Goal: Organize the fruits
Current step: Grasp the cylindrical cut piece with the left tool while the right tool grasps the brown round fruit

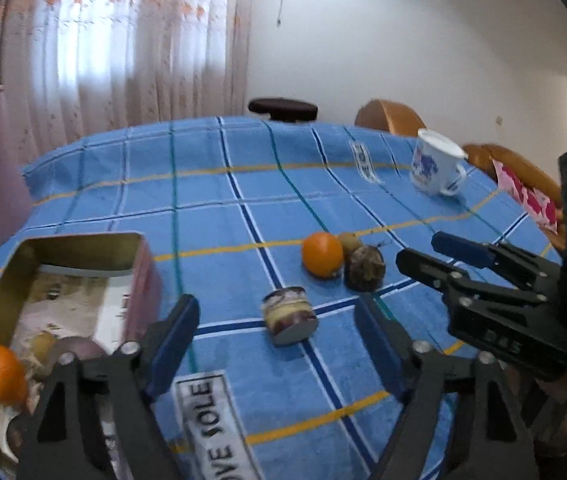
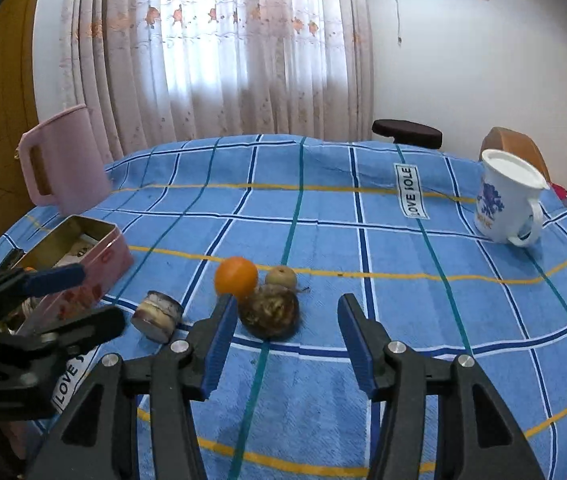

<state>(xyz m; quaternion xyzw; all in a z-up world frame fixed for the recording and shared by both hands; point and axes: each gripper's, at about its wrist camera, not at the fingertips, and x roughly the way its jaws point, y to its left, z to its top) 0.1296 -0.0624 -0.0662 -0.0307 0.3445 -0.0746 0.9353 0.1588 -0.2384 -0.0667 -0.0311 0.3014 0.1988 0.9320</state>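
Fruits, loose: one orange (image 2: 236, 276), one small greenish-brown fruit (image 2: 281, 277) and one larger mottled brown fruit (image 2: 270, 315), bunched together mid-table on the blue checked cloth (image 2: 403, 312).

Fruits, stowed: a second orange (image 1: 2, 374) and other pieces, indistinct, inside the open pink tin (image 1: 83, 276) at the table's left.

Small jar (image 2: 157, 315): on its side between tin and loose fruits.

Right gripper (image 2: 283, 344): jaws partly open, empty, just short of the brown fruit.

Left gripper (image 1: 275, 344): jaws wide apart, empty, near the tin.

White mug (image 2: 509, 200): far right.

Pink jug (image 2: 63, 158): far left.
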